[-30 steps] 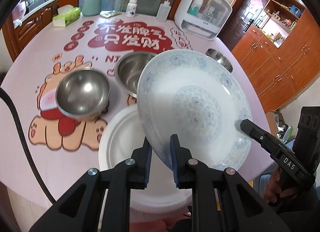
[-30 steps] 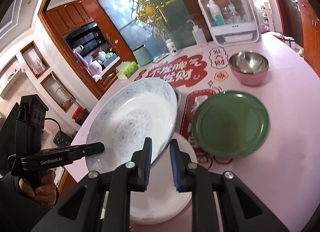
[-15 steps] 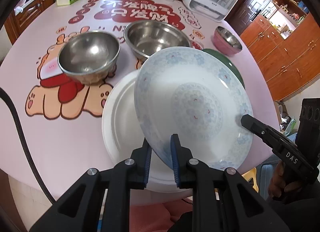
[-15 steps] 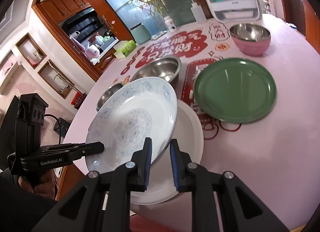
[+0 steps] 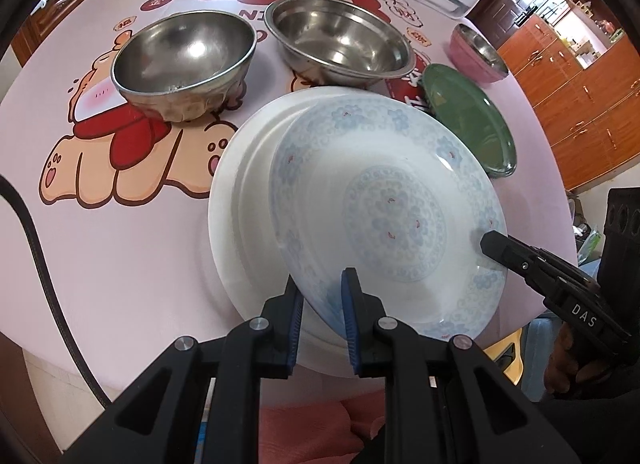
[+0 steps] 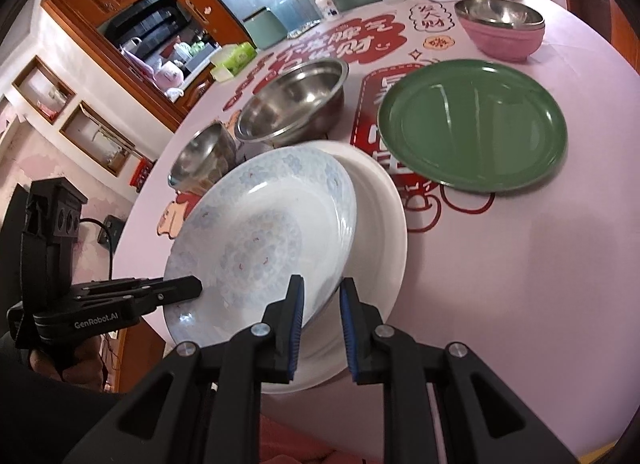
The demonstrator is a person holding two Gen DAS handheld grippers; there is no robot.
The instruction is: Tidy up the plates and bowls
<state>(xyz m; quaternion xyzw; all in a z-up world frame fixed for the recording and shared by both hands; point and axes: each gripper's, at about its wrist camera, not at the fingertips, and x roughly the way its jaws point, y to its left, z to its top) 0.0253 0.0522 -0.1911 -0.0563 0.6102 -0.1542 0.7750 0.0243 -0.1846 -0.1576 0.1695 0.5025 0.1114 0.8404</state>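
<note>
Though glossy, round patterned plate point(image 5: 384, 200)

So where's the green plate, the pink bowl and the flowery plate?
Green plate point(image 6: 472, 124): right wrist view, on its flat middle.
Pink bowl point(image 6: 505, 38): right wrist view, on its pink outer side.
Flowery plate point(image 5: 394, 216): left wrist view, on the patterned centre.

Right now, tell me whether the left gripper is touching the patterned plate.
Touching. The left wrist view shows the left gripper with both blue pads clamped on the rim of the patterned plate.
</note>
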